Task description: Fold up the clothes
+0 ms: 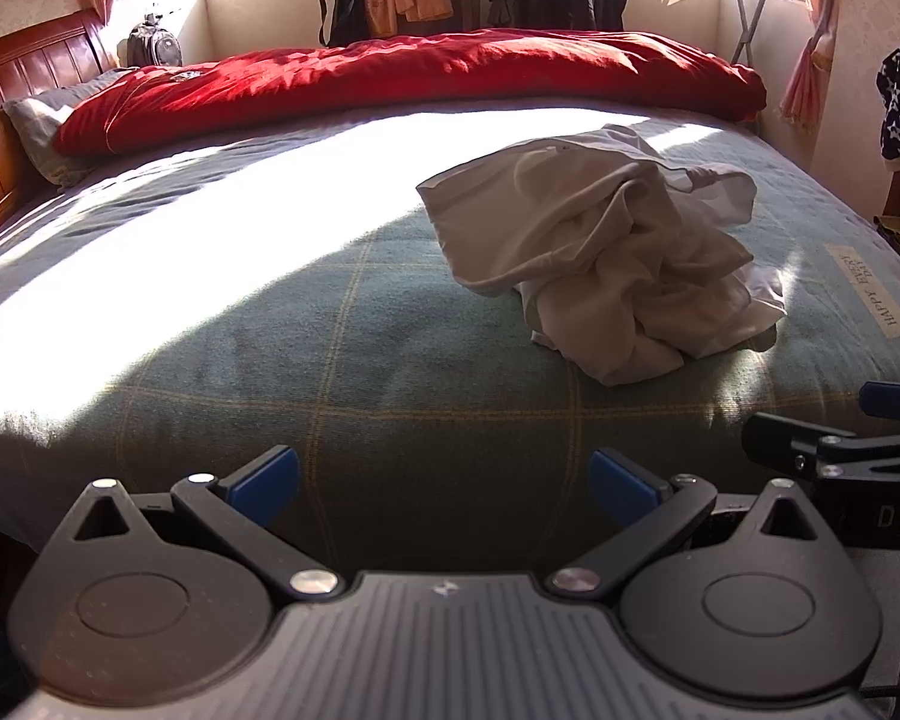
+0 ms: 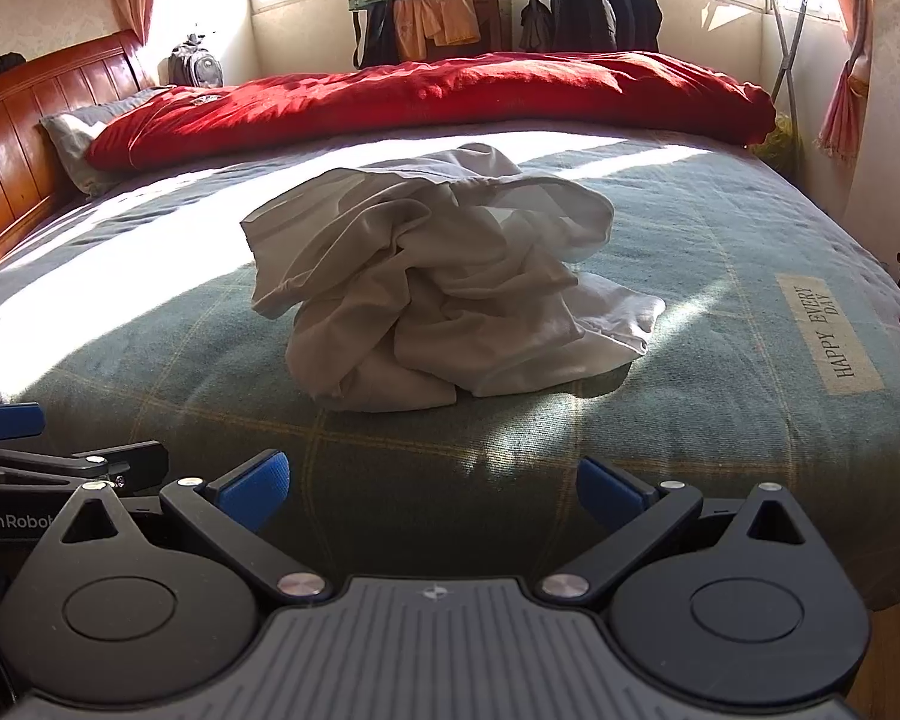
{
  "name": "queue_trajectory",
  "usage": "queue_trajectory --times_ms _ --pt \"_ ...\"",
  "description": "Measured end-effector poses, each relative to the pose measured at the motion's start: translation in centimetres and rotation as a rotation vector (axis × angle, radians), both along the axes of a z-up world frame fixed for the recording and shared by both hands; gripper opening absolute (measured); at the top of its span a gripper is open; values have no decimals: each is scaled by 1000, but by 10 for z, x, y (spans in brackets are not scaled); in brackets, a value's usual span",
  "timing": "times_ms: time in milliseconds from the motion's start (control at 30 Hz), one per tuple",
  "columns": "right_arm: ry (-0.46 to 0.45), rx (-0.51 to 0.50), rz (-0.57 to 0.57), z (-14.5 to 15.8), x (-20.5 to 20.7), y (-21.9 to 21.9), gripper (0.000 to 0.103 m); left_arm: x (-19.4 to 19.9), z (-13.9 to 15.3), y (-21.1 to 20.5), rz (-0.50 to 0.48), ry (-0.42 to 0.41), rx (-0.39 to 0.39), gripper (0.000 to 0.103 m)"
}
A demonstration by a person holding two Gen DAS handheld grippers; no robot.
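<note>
White crumpled garment (image 2: 444, 282) lies beyond both open jaws.

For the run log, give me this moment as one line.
left claw open, empty | right claw open, empty | crumpled white cotton garment untouched on grey-green checked blanket

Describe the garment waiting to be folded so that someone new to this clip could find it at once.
Start at the bed with the grey-green checked cover and the red duvet along its far side. On the cover nearer the cameras sits a crumpled white garment, bunched in a heap. It is the only loose pale cloth there.
</note>
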State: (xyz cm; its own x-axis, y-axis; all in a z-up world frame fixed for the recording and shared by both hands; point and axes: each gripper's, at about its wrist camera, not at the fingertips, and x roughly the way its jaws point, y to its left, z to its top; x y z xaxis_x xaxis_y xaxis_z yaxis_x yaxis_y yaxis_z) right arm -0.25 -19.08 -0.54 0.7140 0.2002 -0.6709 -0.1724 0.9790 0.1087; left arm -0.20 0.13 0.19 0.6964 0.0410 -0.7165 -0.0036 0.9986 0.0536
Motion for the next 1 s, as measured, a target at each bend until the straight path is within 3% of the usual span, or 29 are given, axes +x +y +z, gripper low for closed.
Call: queue_trajectory --times_ms 1000 --pt "80 22 -43 -20 44 -10 103 41 -13 4 -16 38 -38 103"
